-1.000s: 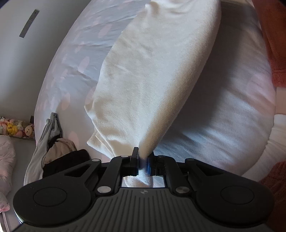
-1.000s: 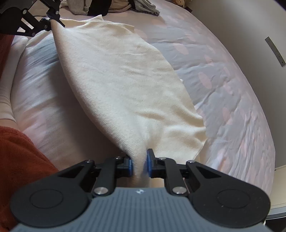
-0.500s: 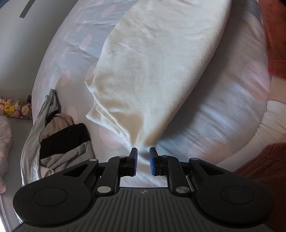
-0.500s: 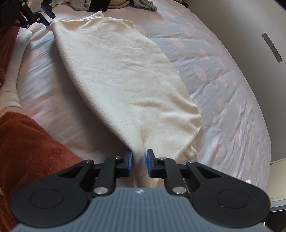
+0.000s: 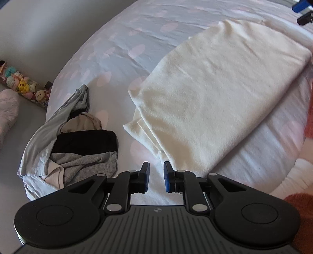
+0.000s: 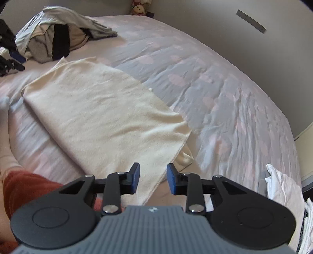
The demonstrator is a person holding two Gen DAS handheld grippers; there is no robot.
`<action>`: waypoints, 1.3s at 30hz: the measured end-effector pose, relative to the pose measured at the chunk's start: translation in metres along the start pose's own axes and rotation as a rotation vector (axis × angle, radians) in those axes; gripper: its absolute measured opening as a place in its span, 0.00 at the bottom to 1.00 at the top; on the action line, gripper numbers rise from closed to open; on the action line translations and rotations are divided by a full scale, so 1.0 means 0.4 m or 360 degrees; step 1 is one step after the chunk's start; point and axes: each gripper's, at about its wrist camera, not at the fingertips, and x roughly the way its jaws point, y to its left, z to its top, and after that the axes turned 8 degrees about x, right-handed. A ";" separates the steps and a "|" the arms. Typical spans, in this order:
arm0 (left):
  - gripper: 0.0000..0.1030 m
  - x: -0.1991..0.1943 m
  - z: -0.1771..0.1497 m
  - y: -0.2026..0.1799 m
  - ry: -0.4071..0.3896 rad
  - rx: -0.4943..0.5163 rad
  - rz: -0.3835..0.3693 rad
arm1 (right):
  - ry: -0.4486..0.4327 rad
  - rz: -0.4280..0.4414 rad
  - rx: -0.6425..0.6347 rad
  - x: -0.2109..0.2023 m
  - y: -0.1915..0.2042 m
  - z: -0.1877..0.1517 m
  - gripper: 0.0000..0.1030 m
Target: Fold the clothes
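A cream garment (image 5: 211, 97) lies folded flat on the bed, its layered corner nearest my left gripper. My left gripper (image 5: 156, 176) is open and empty, hovering just short of that corner. In the right wrist view the same cream garment (image 6: 101, 121) lies flat, with a small piece sticking out under its near right corner. My right gripper (image 6: 153, 178) is open and empty above its near edge. The right gripper's blue tips (image 5: 302, 7) show at the top right of the left wrist view.
A pile of grey, black and beige clothes (image 5: 76, 144) sits at the bed's left edge, also in the right wrist view (image 6: 56, 37). White folded clothes (image 6: 283, 187) lie at the right. The person's rust sleeve (image 6: 23, 191) is at the left. Plush toys (image 5: 21, 86) line the wall.
Both grippers let go of the cream garment and opened. It dropped from hanging stretched between them to lying flat on the bed. Both grippers pulled back and up.
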 end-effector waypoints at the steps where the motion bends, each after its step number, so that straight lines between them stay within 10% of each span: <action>1: 0.14 0.004 0.005 0.009 -0.0017 -0.0032 -0.0008 | -0.0007 0.0010 0.0037 0.002 -0.004 0.005 0.33; 15: 0.28 0.145 0.054 0.118 -0.0096 -0.0401 -0.0348 | 0.0148 0.0121 0.0576 0.160 -0.056 0.084 0.53; 19: 0.49 0.183 0.058 0.160 -0.0261 -0.0622 -0.0473 | 0.0201 0.0095 0.0767 0.211 -0.092 0.090 0.60; 39: 0.49 0.296 0.011 0.217 -0.0280 -0.0950 -0.0679 | 0.0048 0.0229 0.1556 0.338 -0.234 0.018 0.63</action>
